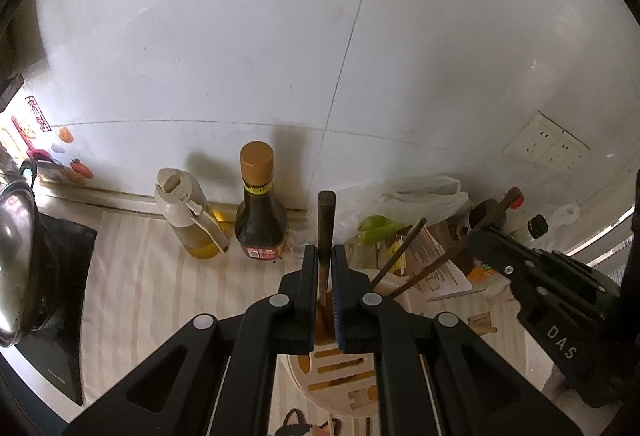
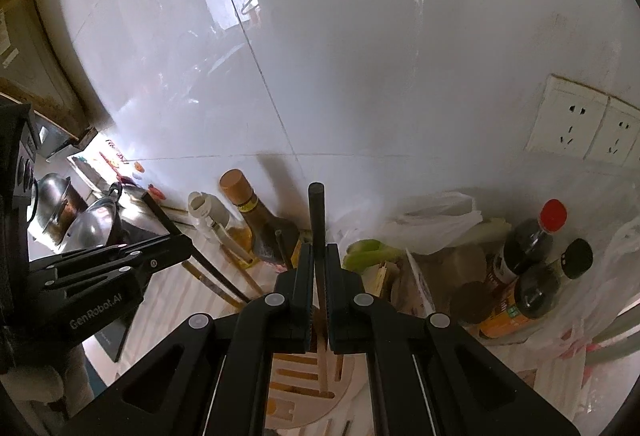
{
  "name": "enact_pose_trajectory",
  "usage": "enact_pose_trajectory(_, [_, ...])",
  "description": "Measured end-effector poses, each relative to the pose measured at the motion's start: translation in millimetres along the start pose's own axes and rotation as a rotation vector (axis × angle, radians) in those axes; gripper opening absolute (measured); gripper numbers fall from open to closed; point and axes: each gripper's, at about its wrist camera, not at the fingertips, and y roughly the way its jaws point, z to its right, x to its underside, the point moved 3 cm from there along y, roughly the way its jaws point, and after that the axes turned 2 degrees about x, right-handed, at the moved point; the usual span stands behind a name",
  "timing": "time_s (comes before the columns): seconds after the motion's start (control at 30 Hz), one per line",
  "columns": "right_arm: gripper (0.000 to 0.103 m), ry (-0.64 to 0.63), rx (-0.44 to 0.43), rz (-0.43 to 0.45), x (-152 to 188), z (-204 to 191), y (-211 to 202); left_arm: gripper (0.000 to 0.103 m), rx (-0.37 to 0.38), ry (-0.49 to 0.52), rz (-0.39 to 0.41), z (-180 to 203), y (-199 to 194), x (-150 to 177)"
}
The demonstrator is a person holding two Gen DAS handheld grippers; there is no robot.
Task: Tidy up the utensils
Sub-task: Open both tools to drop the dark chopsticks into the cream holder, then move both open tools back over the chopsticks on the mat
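In the left wrist view my left gripper [image 1: 325,252] is shut on a dark brown chopstick [image 1: 326,211] that stands upright, its lower end reaching into a beige slotted utensil holder [image 1: 340,364]. Two more chopsticks [image 1: 400,250] lean out of the holder. My right gripper [image 1: 478,236] shows at the right with a stick in it. In the right wrist view my right gripper [image 2: 319,250] is shut on a dark chopstick [image 2: 317,215] above the same holder [image 2: 296,376]. The left gripper [image 2: 186,240] at the left grips its chopstick [image 2: 166,218].
An oil dispenser [image 1: 188,220] and a dark sauce bottle [image 1: 258,211] stand against the tiled wall. A wok with a lid [image 1: 16,260] sits on a stove at the left. Plastic bags with green vegetables [image 2: 368,250], sauce bottles [image 2: 532,240] and wall sockets [image 2: 580,127] are at the right.
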Motion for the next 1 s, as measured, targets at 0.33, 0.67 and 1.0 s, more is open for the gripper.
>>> enact_pose_trajectory(0.33, [0.048, 0.013, -0.019, 0.001, 2.5, -3.2, -26.3, 0.076, -0.115, 0.004, 0.111, -5.4, -48.5, -0.9])
enact_pose_trajectory(0.67, [0.103, 0.029, 0.114, 0.104, 32.9, 0.7, -84.9, 0.103, -0.223, 0.029, 0.216, -19.1, -77.4, 44.8])
enact_pose_trajectory(1.0, [0.103, 0.079, 0.195, 0.04, 132.1, 18.3, -77.1, 0.103, -0.368, 0.011, 0.123, -27.5, -50.1, 142.0])
